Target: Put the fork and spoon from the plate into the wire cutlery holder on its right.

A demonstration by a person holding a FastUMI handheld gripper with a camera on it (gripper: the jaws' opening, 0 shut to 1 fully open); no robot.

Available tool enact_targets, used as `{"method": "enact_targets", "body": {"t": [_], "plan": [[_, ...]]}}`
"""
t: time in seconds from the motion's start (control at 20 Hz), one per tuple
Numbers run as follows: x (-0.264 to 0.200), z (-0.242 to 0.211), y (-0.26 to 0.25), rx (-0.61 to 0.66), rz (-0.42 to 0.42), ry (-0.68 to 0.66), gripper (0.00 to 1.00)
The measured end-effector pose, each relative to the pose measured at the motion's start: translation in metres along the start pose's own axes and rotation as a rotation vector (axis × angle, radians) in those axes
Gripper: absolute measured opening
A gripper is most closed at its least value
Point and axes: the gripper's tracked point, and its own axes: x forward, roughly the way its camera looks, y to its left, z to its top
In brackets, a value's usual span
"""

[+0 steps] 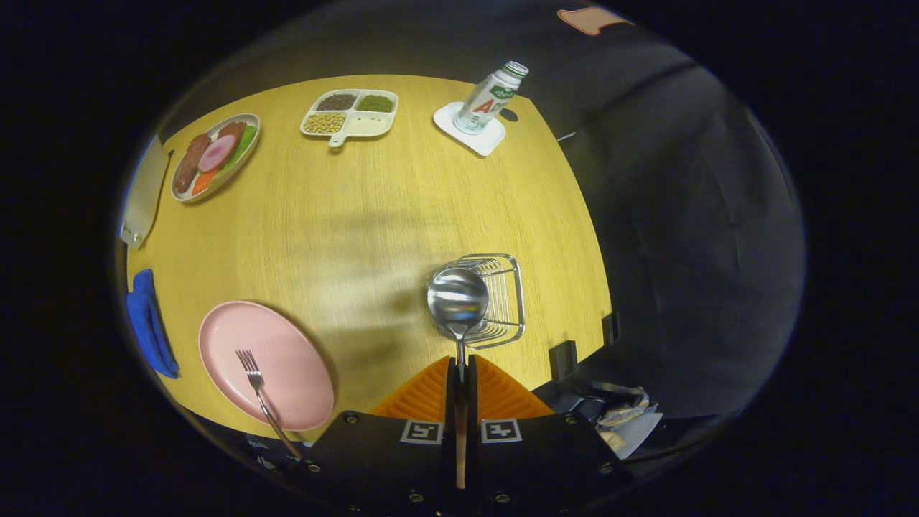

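Clamping 1 spoon (458, 298), fingers (451, 373) over 1 holder (502, 294); 1 fork (260, 391) on plate (294, 388).

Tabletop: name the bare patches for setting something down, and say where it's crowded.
The widest bare wood lies mid-table, bordered by the compartment tray, bottle, pink plate and wire holder. A smaller strip lies between the food plate and blue cloth. It is crowded at the holder, where the fingers grip the spoon.
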Motion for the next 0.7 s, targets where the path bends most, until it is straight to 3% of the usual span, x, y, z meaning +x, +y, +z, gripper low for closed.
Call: {"method": "enact_targets", "body": {"t": [0.45,0.7], "plan": [[0.031,-0.002,-0.029,0.068,0.029,0.076,0.05],[0.042,-0.003,-0.027,0.045,0.066,0.1,0.05]]}}
